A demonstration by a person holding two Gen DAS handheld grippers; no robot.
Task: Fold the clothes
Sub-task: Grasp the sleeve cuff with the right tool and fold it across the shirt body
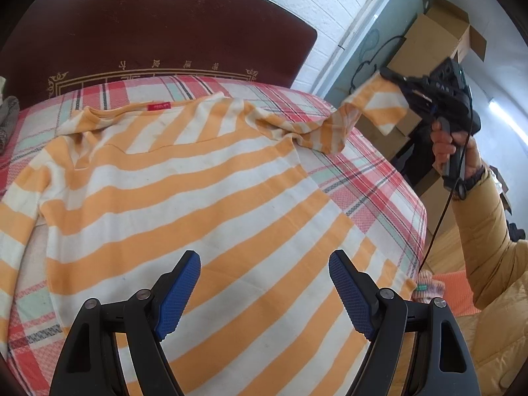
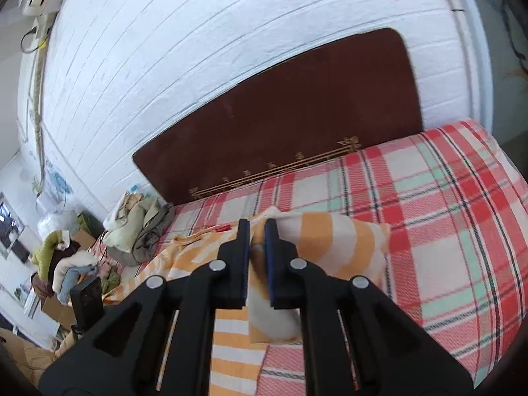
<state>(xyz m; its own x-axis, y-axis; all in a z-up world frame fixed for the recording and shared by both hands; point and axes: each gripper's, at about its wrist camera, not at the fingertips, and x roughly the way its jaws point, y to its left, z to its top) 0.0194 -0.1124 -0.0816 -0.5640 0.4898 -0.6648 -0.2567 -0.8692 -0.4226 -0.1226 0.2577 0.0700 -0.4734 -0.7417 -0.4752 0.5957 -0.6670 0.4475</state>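
Striped shirt (image 1: 184, 178) — orange and white, long-sleeved, spread flat over most of the plaid bed (image 1: 373, 178), collar and red neck tag (image 1: 159, 106) at the far end toward the dark headboard (image 1: 148, 33). The body lies smooth with a few shallow ripples near the shoulders. It reads as a light, limp knit: no stiffness, drapes wherever it is unsupported, and will likely slide a little on the woven bedcover when dragged.

Right sleeve (image 1: 369, 105) — lifted clear of the bed at the far right, hanging in a slack arc from shoulder to cuff and bunched where it meets the body. The sag says the cloth carries no shape of its own; a pinch near the cuff edge seems enough to move the whole sleeve.

Left sleeve (image 1: 16, 217) — flat along the left edge of the bed, untouched.

Right tongs (image 2: 255, 241) — pressed together on the right sleeve's cuff end, cloth visibly caught between the blue pads.

Left tongs (image 1: 264, 283) — spread wide, hovering over the near hem area of the shirt, nothing between them.

Best holds, by my judgement: cuffs, shoulder seams, hem corners — doubled edges give the pads something to bite. A single layer mid-panel would likely just tent and drag the rest askew.
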